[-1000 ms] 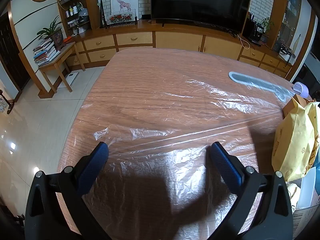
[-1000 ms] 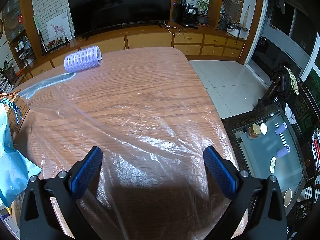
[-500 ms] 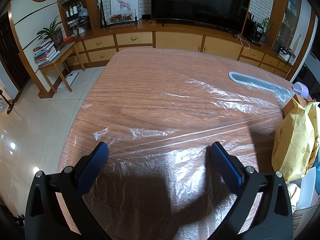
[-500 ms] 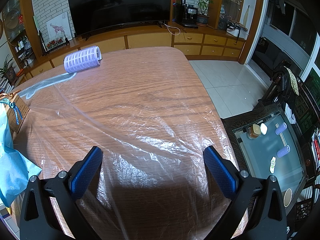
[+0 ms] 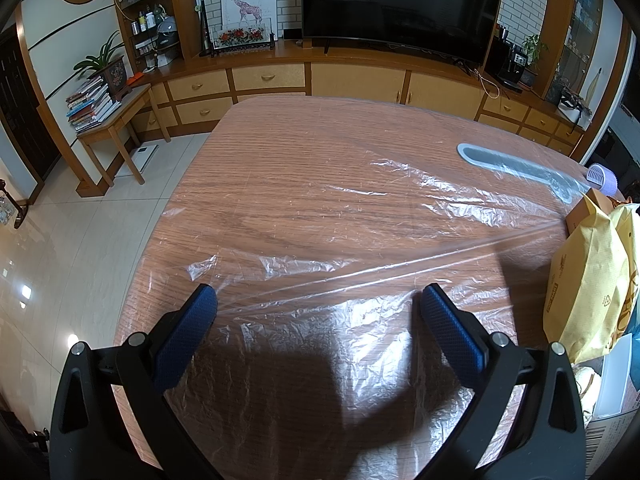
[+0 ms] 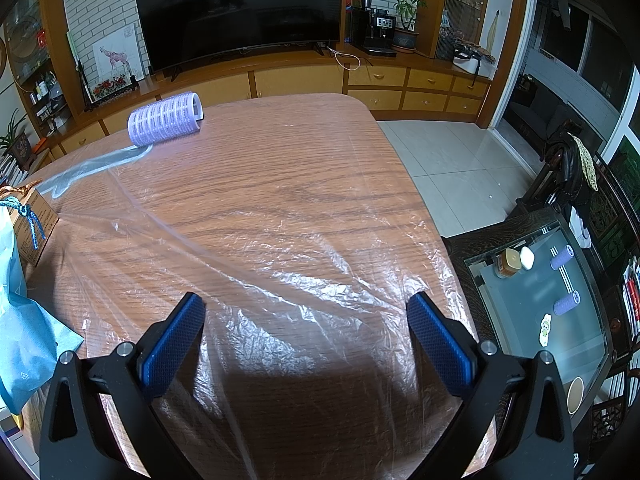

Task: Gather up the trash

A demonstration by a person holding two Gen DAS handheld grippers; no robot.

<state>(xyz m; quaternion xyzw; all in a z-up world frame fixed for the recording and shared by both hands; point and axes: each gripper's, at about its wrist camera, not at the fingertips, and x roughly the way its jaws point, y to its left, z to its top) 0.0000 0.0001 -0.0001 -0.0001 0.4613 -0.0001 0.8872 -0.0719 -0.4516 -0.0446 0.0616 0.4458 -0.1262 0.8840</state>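
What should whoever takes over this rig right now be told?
Left gripper: jaws open, empty, over the clear plastic sheet.
Right gripper: jaws open, empty, over the same sheet.
The sheet lies spread across the wooden table; a purple roller sits at the far edge, yellow bag and blue bag between the grippers.
Done: nothing collected that shows.
Left: gather the sheet.

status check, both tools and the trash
Left tool open, empty. Right tool open, empty. Clear plastic sheet flat on table, ungrabbed. Nothing blocking.
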